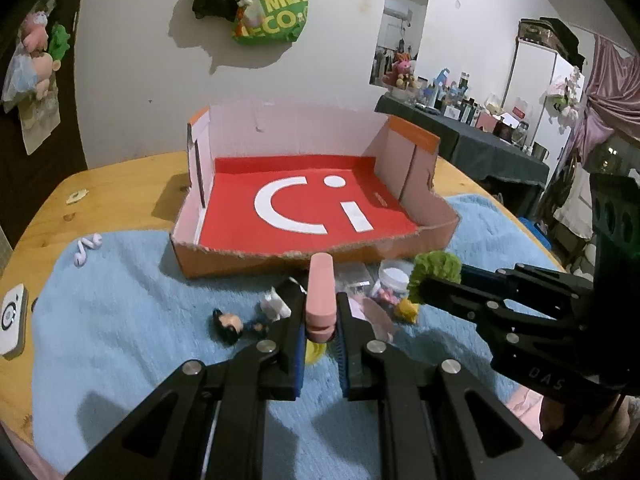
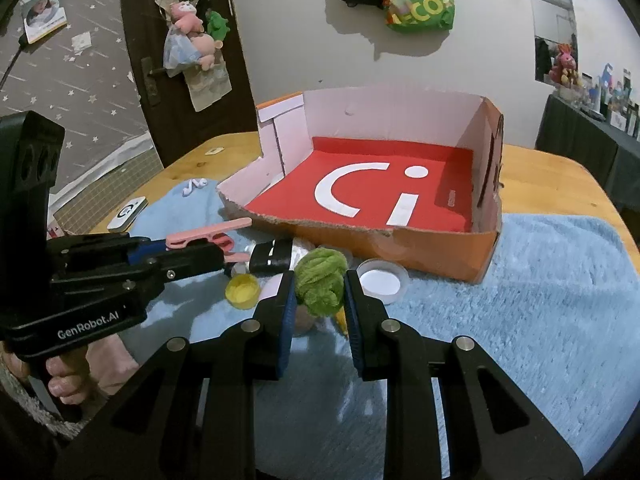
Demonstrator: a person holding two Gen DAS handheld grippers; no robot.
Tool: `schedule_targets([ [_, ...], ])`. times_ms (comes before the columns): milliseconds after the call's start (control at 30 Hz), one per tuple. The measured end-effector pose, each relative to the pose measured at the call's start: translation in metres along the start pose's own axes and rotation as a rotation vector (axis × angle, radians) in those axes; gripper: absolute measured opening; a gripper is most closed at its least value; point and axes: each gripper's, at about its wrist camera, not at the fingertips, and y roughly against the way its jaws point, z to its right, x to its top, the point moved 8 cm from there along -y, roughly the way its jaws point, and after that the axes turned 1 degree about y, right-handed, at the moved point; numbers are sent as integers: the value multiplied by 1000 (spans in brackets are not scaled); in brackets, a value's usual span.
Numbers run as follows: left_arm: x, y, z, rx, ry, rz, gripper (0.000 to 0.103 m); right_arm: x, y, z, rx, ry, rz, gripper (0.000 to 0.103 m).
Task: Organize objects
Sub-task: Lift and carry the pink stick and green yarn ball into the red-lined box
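An open cardboard box with a red floor stands on the blue towel; it also shows in the right wrist view. My left gripper is shut on a pink clip, held above the towel in front of the box; the clip also shows in the right wrist view. My right gripper is shut on a green fuzzy toy, to the right of the left gripper; the toy also shows in the left wrist view.
On the towel lie a small doll figure, a yellow cap, a clear lidded jar, a black-and-white item and white earbuds. A white device sits on the wooden table.
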Motion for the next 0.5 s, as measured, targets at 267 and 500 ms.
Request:
schedule_targets([
  [267, 21, -5, -6, 3, -2, 16, 13, 15, -5, 9, -9, -4, 8, 22],
  [500, 32, -17, -12, 4, 13, 4, 13, 29, -12, 15, -15, -6, 10, 22],
])
